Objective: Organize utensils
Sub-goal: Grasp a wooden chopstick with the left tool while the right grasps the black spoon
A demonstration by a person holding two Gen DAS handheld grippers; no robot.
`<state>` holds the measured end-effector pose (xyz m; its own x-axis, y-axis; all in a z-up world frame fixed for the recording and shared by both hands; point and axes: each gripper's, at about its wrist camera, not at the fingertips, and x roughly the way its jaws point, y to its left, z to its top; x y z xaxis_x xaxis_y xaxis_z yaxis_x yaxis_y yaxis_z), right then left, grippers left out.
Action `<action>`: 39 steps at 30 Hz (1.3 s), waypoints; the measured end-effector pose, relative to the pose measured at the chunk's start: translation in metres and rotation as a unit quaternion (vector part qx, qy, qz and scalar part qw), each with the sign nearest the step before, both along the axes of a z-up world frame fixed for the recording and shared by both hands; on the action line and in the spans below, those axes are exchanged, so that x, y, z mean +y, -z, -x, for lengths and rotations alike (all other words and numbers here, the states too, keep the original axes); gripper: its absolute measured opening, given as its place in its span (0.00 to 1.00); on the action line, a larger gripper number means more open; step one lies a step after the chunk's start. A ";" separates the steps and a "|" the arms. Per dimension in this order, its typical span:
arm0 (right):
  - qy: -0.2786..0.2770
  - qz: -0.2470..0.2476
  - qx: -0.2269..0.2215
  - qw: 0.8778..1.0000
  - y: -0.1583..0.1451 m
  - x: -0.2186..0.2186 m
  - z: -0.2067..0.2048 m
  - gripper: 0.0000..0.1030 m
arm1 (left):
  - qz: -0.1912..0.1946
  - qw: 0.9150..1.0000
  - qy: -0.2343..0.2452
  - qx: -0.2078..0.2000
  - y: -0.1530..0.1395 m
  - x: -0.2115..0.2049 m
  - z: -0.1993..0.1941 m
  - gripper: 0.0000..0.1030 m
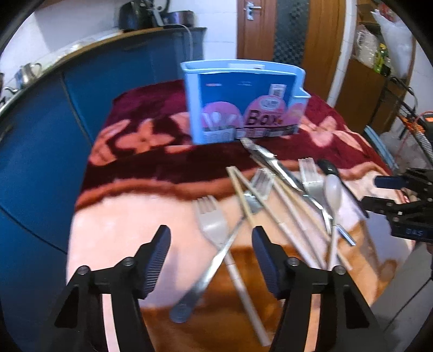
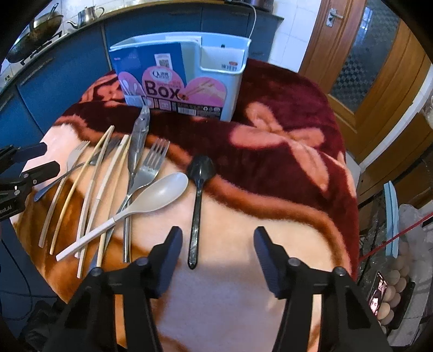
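A light-blue utensil box (image 1: 243,103) (image 2: 176,75) with a "Box" label stands at the far side of a round table under a red and peach blanket (image 2: 270,140). In front of it lie mixed utensils: a beige fork (image 1: 211,222), a metal fork (image 2: 151,168), several chopsticks (image 2: 89,189), a beige spoon (image 2: 159,195), a shiny twisted metal piece (image 2: 139,138) and a black spoon (image 2: 199,189). My left gripper (image 1: 211,232) hovers open above the beige fork and a metal handle, gripping neither. My right gripper (image 2: 218,231) is open just right of the black spoon's handle.
Blue kitchen cabinets (image 1: 40,162) curve round the far and left sides, with a kettle (image 2: 88,13) and wok (image 2: 35,32) on the counter. A wooden door (image 2: 379,67) is at the right. A phone (image 2: 377,295) and eggs (image 2: 397,276) sit low beside the table.
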<state>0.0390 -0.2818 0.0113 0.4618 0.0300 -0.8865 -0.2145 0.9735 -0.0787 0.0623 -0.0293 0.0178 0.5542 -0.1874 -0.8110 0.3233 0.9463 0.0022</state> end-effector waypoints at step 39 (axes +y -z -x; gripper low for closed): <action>-0.046 0.005 0.154 0.987 0.018 0.017 -0.079 0.23 | -0.014 0.977 0.083 0.198 0.032 -0.050 -0.051 0.23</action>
